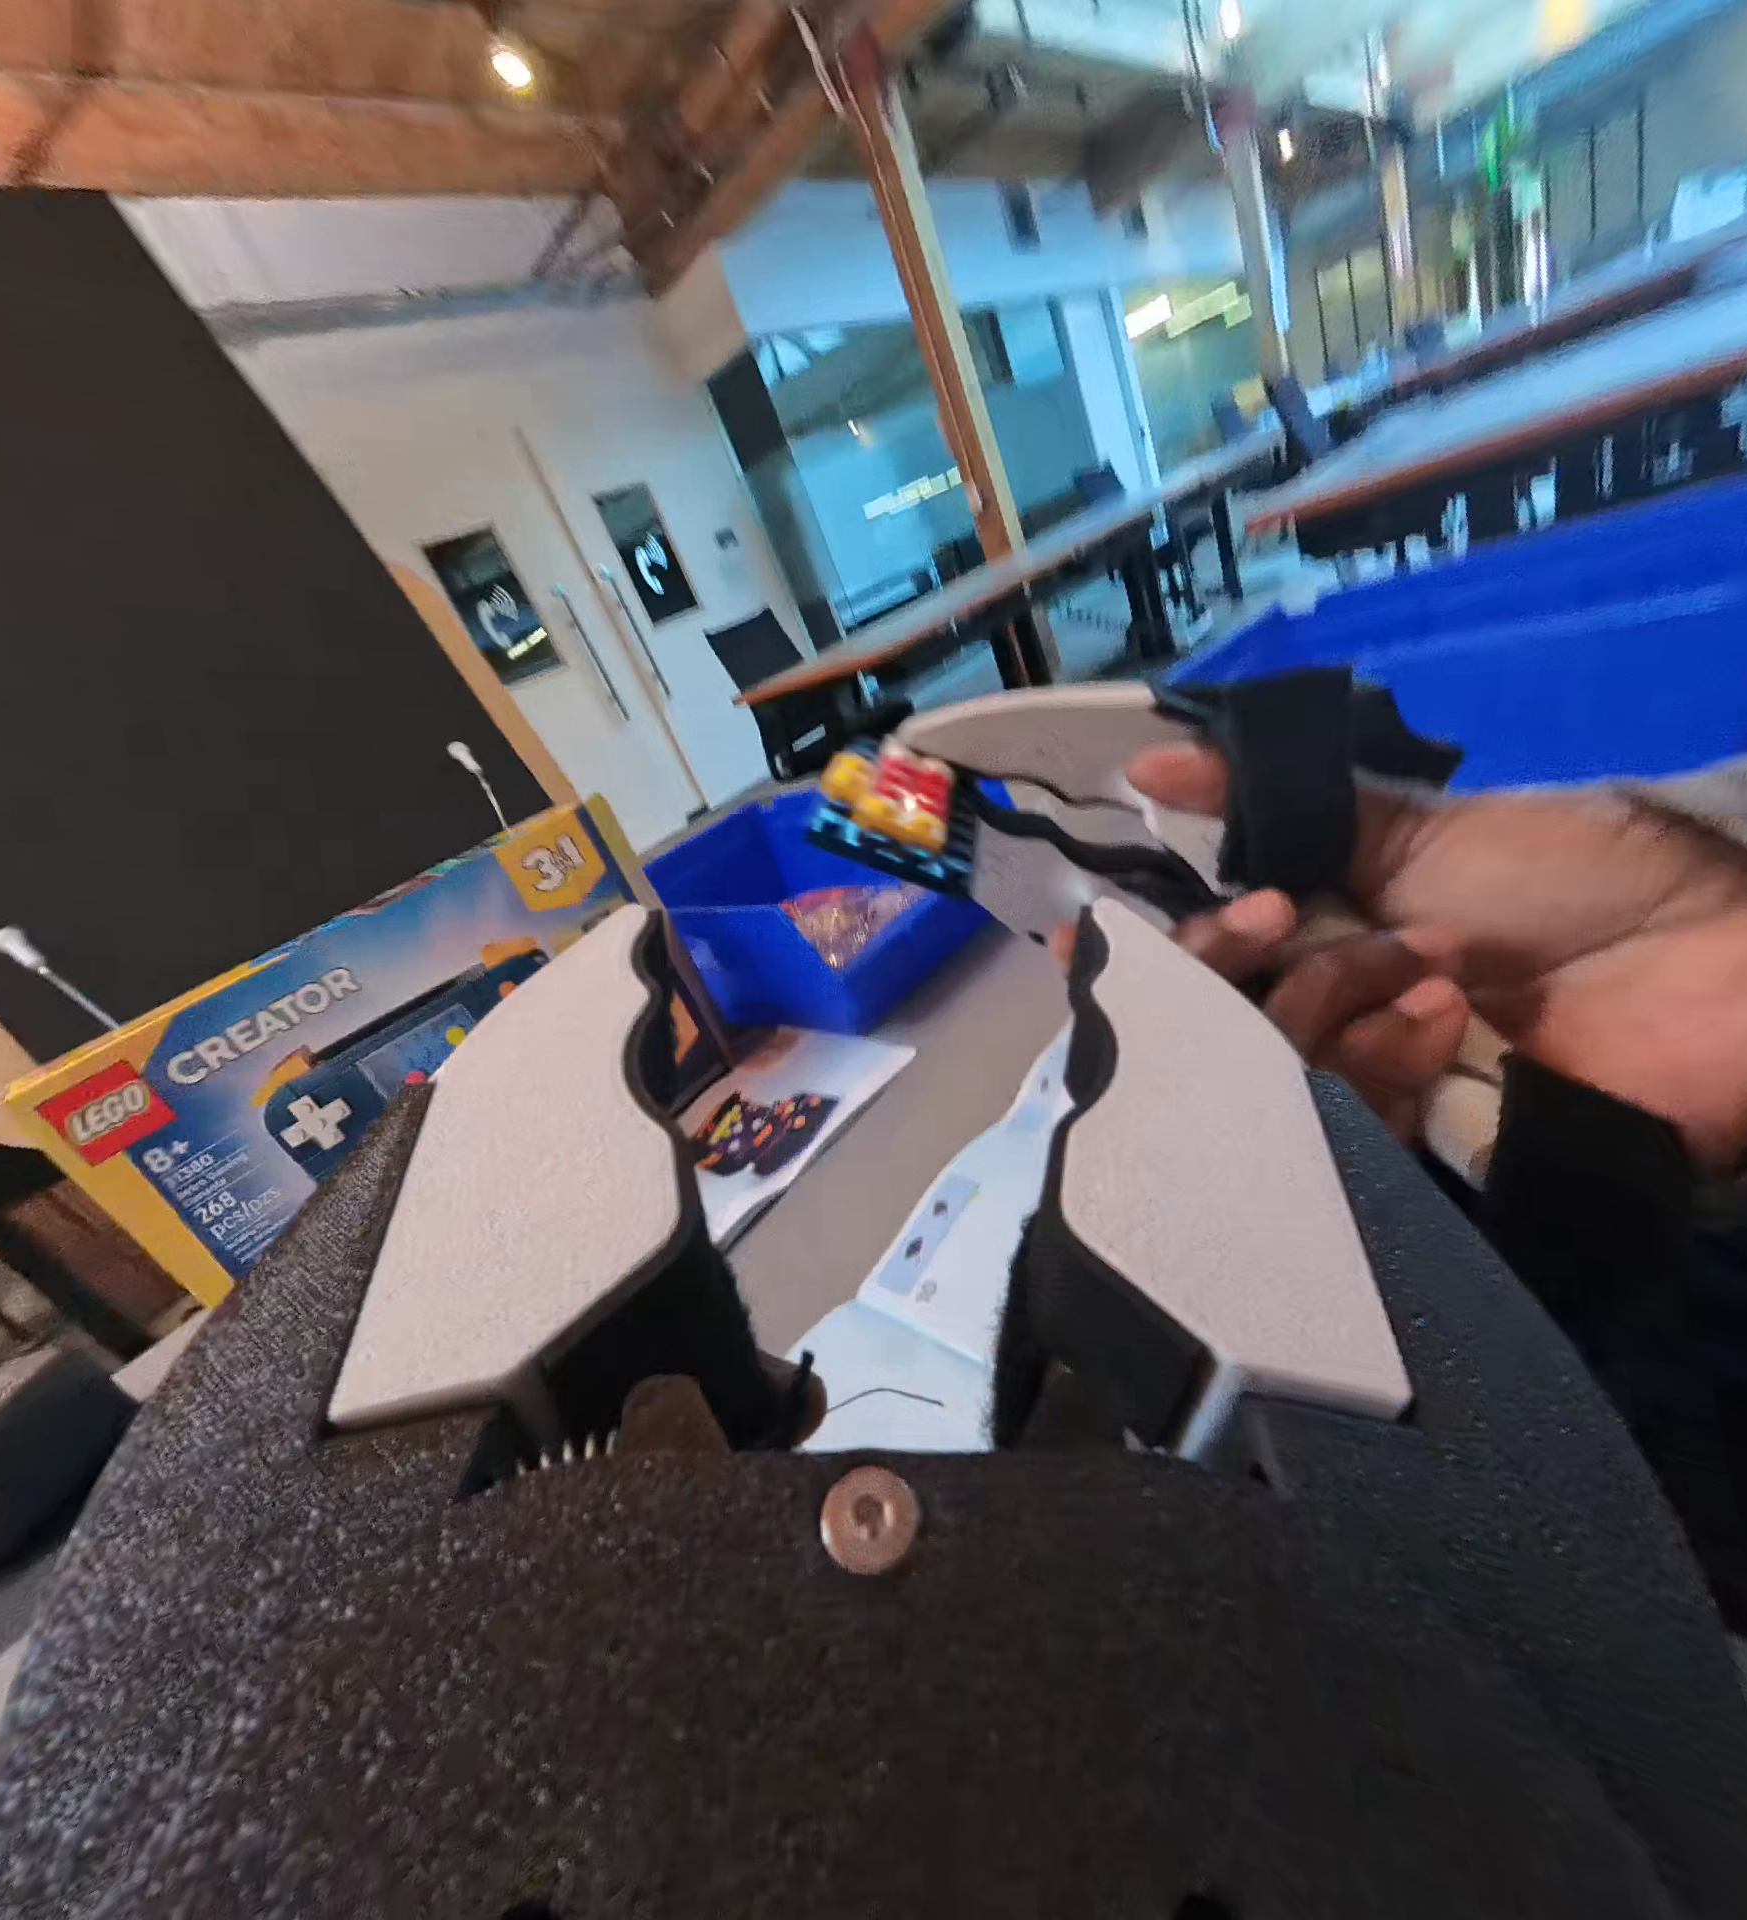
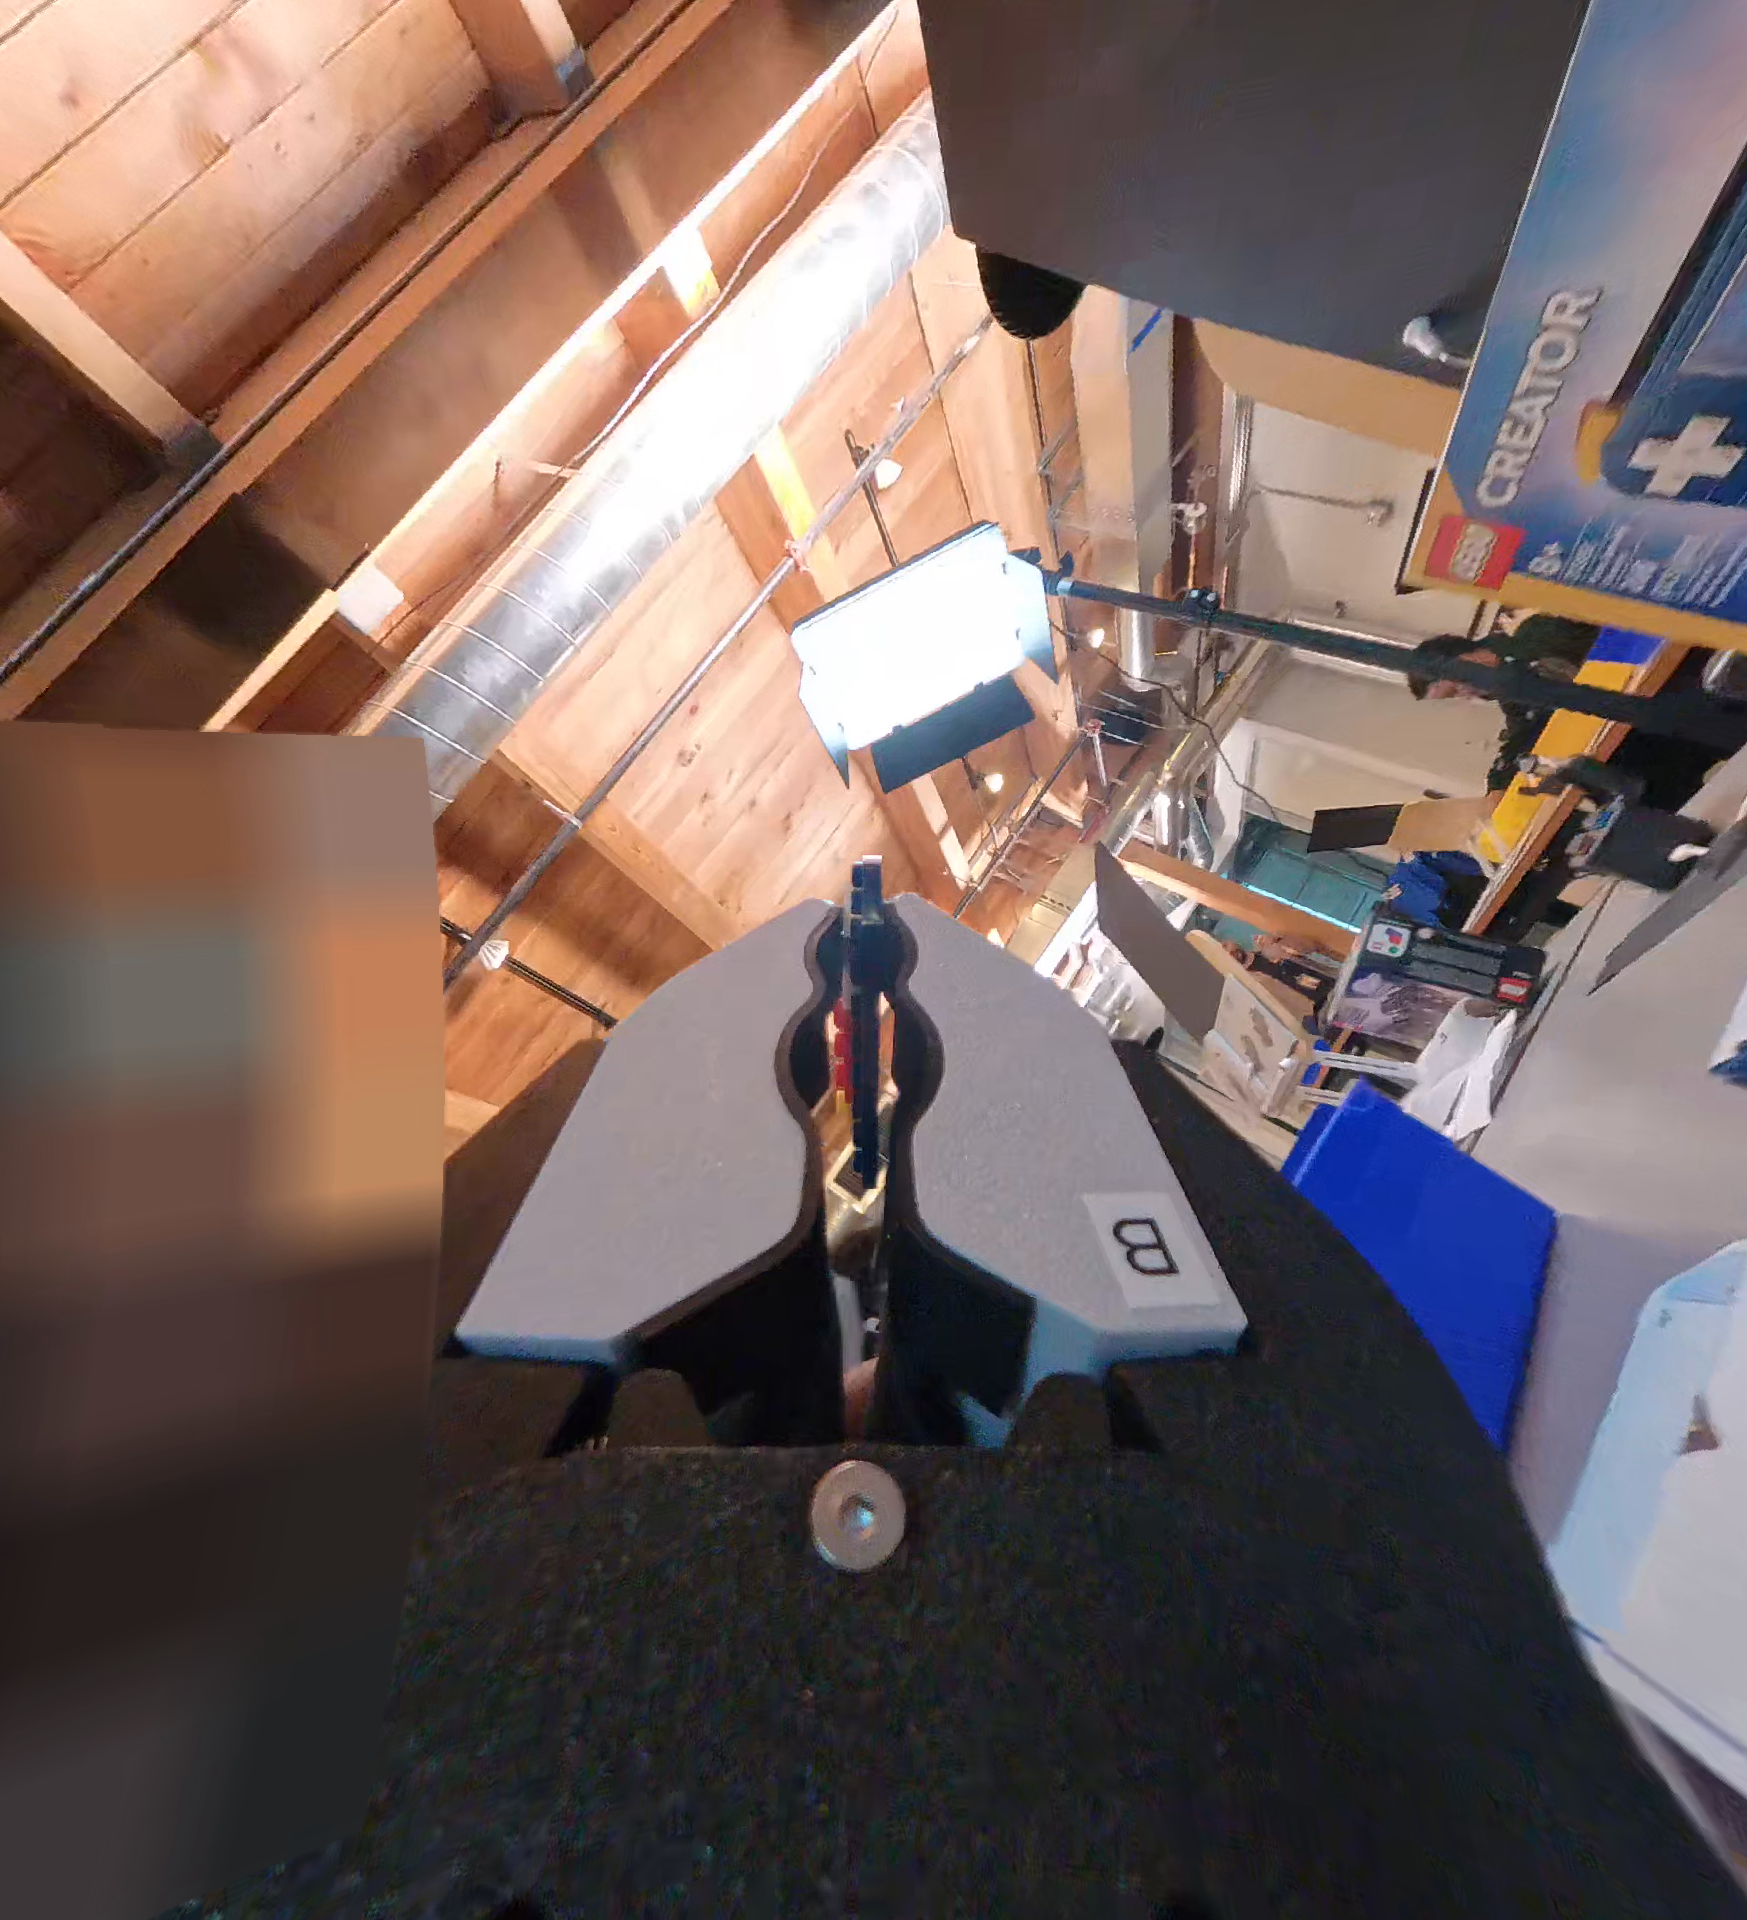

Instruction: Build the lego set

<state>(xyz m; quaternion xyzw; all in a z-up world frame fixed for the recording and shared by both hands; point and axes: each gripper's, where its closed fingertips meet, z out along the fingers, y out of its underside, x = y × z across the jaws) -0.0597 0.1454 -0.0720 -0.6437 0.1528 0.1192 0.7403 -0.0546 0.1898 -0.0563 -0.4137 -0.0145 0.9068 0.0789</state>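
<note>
The left gripper stands wide open with nothing between its fingers, above a grey table bearing a blue bin and a toy box. Just beyond its right fingertip, the right gripper is clamped on a dark blue brick plate carrying red and yellow bricks, pads pressing both faces.

Both grippers' fingers look like matt grainy grey plastic on a rough black speckled body with a shiny metal screw, the brick plate and blue bin are glossy plastic, the box printed cardboard, ceiling bare wood.
</note>
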